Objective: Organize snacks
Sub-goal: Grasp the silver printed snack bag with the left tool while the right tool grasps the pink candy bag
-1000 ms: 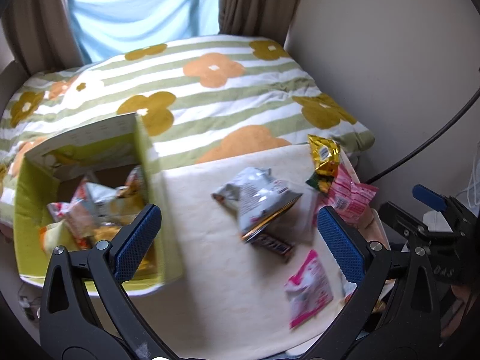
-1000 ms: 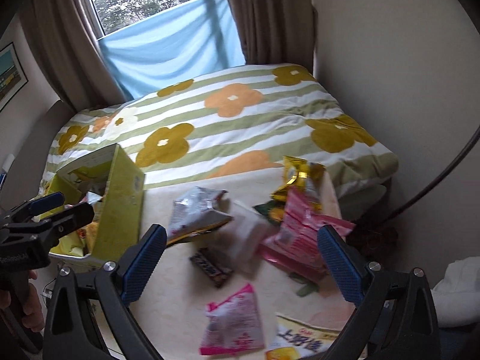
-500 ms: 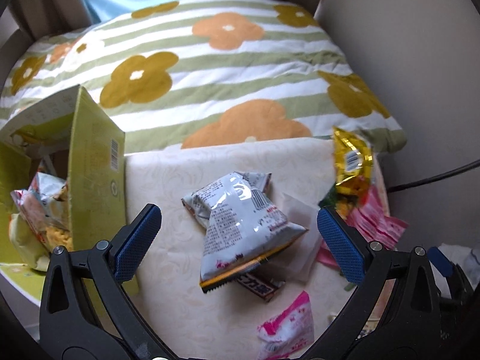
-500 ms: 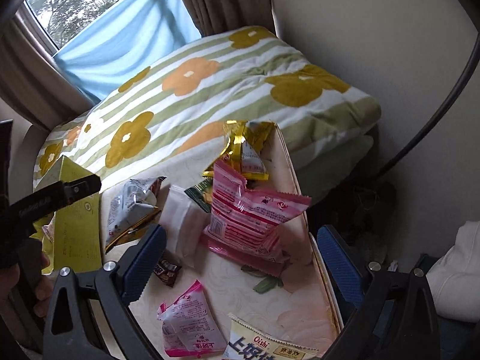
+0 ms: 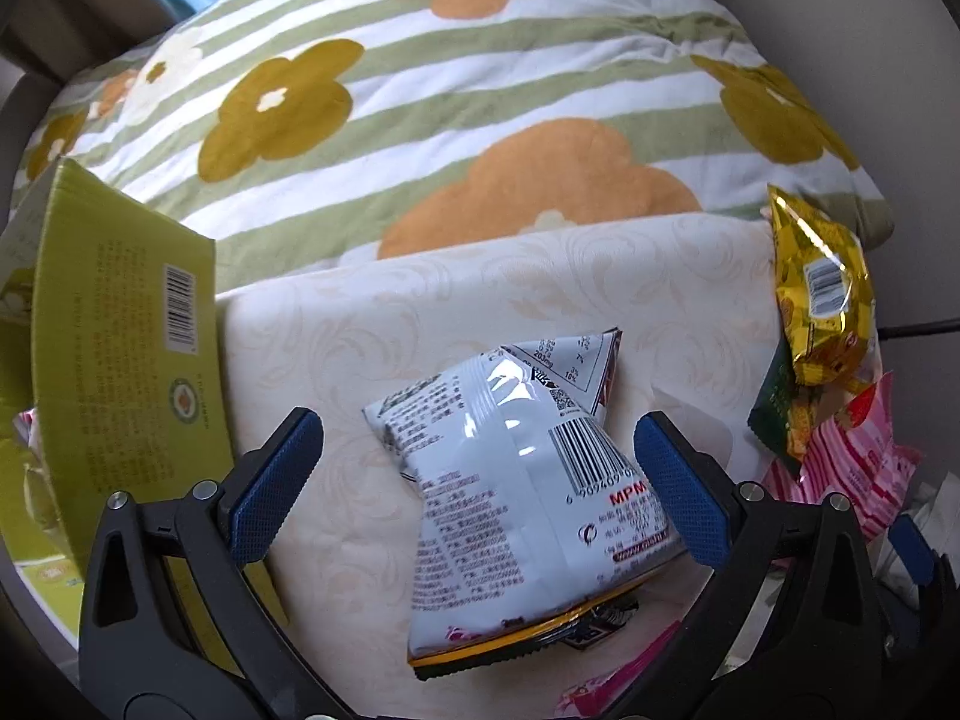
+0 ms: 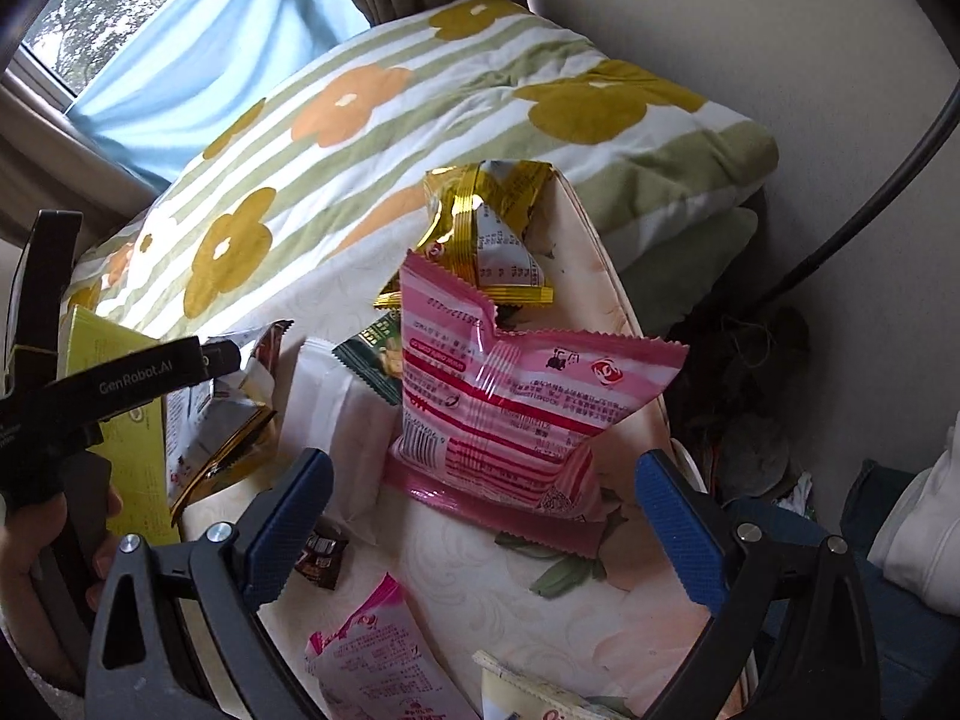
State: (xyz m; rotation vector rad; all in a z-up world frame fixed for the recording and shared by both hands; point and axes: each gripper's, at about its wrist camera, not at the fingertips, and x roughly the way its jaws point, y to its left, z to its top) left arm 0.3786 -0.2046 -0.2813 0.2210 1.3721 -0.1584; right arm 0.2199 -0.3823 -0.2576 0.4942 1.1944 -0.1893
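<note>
Left wrist view: the left claw (image 5: 480, 480) is spread wide around the silver snack bag (image 5: 516, 498), which lies on the cream tabletop (image 5: 420, 312), likely lined up for a grab. The green box (image 5: 126, 396) stands at the left (its contents barely show here).

Right wrist view: the right claw (image 6: 480, 534) is spread too, straddling the pink snack bag (image 6: 510, 414), which leans against the gold packet (image 6: 486, 240) behind it. Several packets lie loose nearby.

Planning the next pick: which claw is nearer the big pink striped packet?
Right. The right claw frames the pink striped packet; the left claw straddles the silver bag beside it.
</note>
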